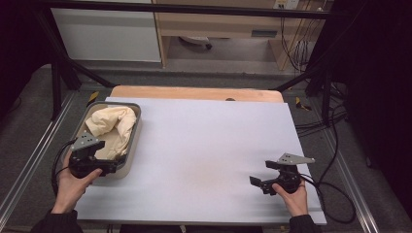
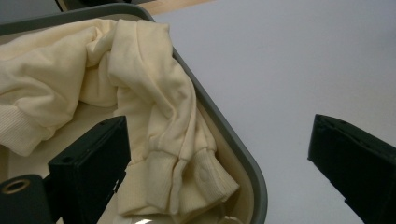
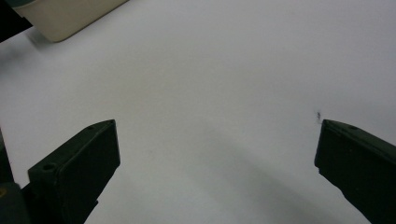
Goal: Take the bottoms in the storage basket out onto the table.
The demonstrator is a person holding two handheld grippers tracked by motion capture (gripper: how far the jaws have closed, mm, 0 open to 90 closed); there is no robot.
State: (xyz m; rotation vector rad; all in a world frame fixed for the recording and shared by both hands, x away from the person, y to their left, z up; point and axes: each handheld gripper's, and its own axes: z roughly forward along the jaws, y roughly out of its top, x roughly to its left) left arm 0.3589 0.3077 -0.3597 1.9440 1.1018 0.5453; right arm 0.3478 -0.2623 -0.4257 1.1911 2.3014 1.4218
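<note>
A cream sweatshirt (image 1: 112,125) lies crumpled in a grey-rimmed bin (image 1: 138,116) at the table's left edge. In the left gripper view the sweatshirt (image 2: 154,121) fills the bin (image 2: 233,140), its ribbed cuffs hanging near the rim. My left gripper (image 1: 109,167) hovers over the bin's near end, open, one jaw above the cloth and the other beyond the rim (image 2: 215,163). My right gripper (image 1: 257,182) sits low over the white table cover at the near right, open with nothing between its jaws (image 3: 215,172).
The white cover (image 1: 209,150) spreads over the table, with a wooden strip (image 1: 194,92) bare at the far edge. Black frame posts and cables stand around the table's sides. A corner of the bin (image 3: 60,18) appears at the top left of the right gripper view.
</note>
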